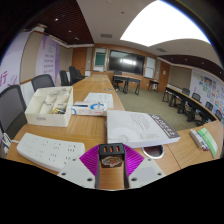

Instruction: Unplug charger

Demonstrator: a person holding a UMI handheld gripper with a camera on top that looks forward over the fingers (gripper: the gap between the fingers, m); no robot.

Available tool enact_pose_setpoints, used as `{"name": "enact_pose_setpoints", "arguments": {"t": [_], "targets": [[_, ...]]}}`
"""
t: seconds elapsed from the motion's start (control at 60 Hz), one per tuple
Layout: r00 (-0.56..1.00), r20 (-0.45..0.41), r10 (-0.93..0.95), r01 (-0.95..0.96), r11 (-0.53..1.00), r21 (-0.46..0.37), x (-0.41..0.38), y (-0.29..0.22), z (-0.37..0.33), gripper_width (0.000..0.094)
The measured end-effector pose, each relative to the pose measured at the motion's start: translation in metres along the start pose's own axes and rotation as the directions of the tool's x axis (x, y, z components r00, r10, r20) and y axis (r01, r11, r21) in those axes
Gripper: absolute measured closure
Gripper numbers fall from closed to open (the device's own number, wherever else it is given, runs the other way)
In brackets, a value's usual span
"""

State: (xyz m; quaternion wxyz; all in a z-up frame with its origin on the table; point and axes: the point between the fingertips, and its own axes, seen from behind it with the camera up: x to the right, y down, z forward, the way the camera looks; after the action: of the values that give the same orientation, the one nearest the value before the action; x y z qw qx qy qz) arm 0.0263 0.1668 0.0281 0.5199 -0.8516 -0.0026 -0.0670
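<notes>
1. While the gripper (112,168) hovers low over the wooden table (95,128), a small dark charger (111,153) sits between its two fingers, the purple pads (93,158) flanking it on either side; the pads appear to press on both of its flanks, so I judge the jaws narrow and closed on the charger, though the contact lines are hard to make out.

2. Just to the left of the fingers lies a white power strip (49,152), long and angled along the table edge; whether the charger's prongs are seated in it or in a socket hidden under the gripper, I cannot tell.

3. Since the step in hand looks to be the pull itself, doing it well means drawing straight out along the prongs, without rocking sideways; the grip should stay firm and square, lest the plug slip from the pads; the strip is light and may lift with the charger.

4. Ahead of the fingers rests a closed grey laptop (140,127); left of it, a white box (50,105) and some papers (95,101).

5. Farther off, black chairs (12,105) line the table; at the far wall hangs a dark screen (125,61).
</notes>
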Motion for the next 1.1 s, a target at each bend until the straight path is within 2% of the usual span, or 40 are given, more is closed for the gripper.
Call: {"name": "enact_pose_setpoints", "arguments": {"t": [0.183, 0.217, 0.317, 0.35, 0.383, 0.533, 0.717, 0.733, 0.75, 0.867, 1.1], "targets": [[0.999, 0.041, 0.006, -0.005, 0.999, -0.036, 0.006, 0.021, -0.016, 0.0509], [0.998, 0.057, 0.013, -0.01, 0.999, -0.049, 0.005, 0.025, -0.022, 0.0434], [0.996, 0.093, 0.016, -0.006, 0.995, -0.101, -0.002, 0.037, -0.042, 0.0123], [0.995, 0.1, 0.01, 0.002, 0.993, -0.12, -0.003, 0.04, -0.051, 0.007], [0.996, 0.093, 0.004, 0.009, 0.991, -0.134, -0.002, 0.042, -0.061, 0.0091], [0.999, 0.047, 0.0, 0.008, 0.987, -0.161, 0.001, 0.035, -0.117, 0.0083], [1.0, 0.017, 0.004, -0.002, 0.99, -0.141, -0.008, 0.018, -0.213, 0.0083], [1.0, 0.016, 0.0, 0.002, 0.991, -0.133, 0.003, 0.038, -0.22, 0.0083], [1.0, 0.011, -0.002, 0.004, 0.99, -0.138, -0.01, 0.015, -0.232, 0.0083], [1.0, -0.003, -0.013, 0.013, 0.992, -0.126, -0.018, 0.011, -0.3, 0.0083], [0.999, -0.014, -0.029, 0.028, 0.995, -0.093, -0.027, 0.005, -0.387, 0.0085]]}}
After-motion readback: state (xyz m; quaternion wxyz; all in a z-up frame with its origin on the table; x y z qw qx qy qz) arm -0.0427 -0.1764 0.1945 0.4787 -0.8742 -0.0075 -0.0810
